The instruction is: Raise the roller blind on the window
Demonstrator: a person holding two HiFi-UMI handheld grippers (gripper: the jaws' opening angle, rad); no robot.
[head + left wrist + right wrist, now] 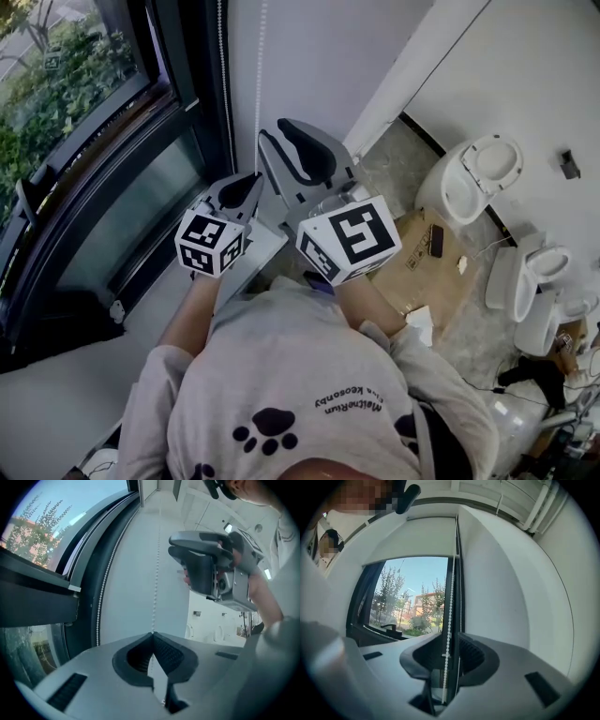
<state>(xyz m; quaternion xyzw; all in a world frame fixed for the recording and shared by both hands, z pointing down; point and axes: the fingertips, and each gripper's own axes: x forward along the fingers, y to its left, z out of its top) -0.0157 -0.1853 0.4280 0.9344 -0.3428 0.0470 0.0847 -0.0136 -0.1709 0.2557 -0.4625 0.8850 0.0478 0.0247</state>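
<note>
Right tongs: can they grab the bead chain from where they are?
Probably yes. The right tongs are open, with the bead chain running straight between the jaws and nothing else in the gap. The left tongs are shut on it, clear of the right.

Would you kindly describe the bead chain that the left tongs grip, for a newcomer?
Find the window, then the white wall beside its dark frame, where two bead chains hang. The gripped chain runs down that wall into the shut left tongs; the other chain hangs against that frame.
</note>
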